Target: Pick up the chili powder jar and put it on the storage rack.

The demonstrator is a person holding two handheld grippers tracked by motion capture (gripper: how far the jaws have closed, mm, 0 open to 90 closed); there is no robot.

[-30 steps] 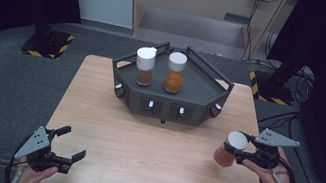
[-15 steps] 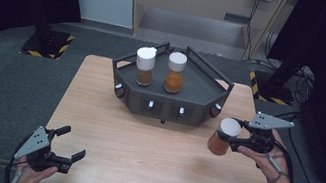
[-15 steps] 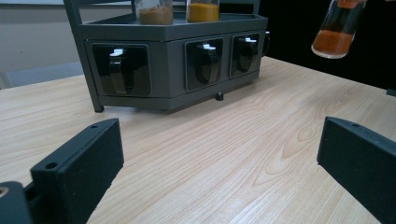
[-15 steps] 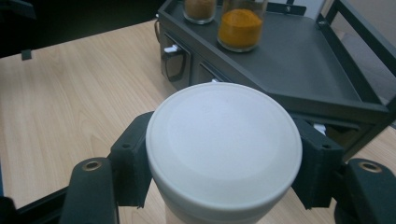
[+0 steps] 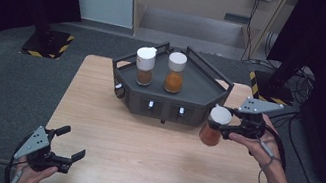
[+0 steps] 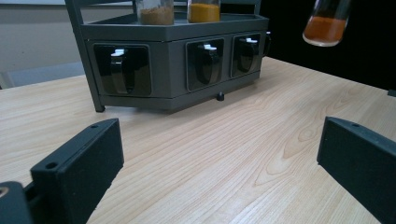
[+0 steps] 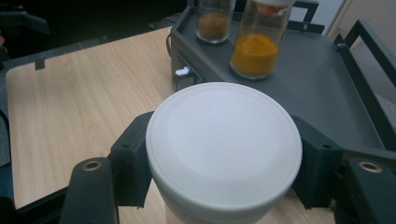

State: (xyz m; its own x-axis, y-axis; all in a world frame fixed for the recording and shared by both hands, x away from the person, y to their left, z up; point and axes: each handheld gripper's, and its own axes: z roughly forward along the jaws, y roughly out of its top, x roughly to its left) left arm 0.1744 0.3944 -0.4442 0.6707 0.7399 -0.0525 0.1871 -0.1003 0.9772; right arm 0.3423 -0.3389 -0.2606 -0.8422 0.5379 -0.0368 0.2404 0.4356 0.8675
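Held jar [image 6: 326,23] cut off by top edge in left gripper view; lid unseen.

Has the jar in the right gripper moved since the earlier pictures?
Yes. The white-lidded spice jar, clamped in the right gripper, has risen off the table and drawn closer to the dark grey rack's right corner.

My counter [image 5: 140,153] is a pale wood-grain top standing on grey carpeted floor [image 5: 1,73]. At its far edge sits a dark grey, angular rack [image 5: 202,86] with a railed top tray and small drawers along its front. Two white-capped spice jars stand side by side on the tray, one brown [image 5: 144,66], one orange-yellow [image 5: 175,72].
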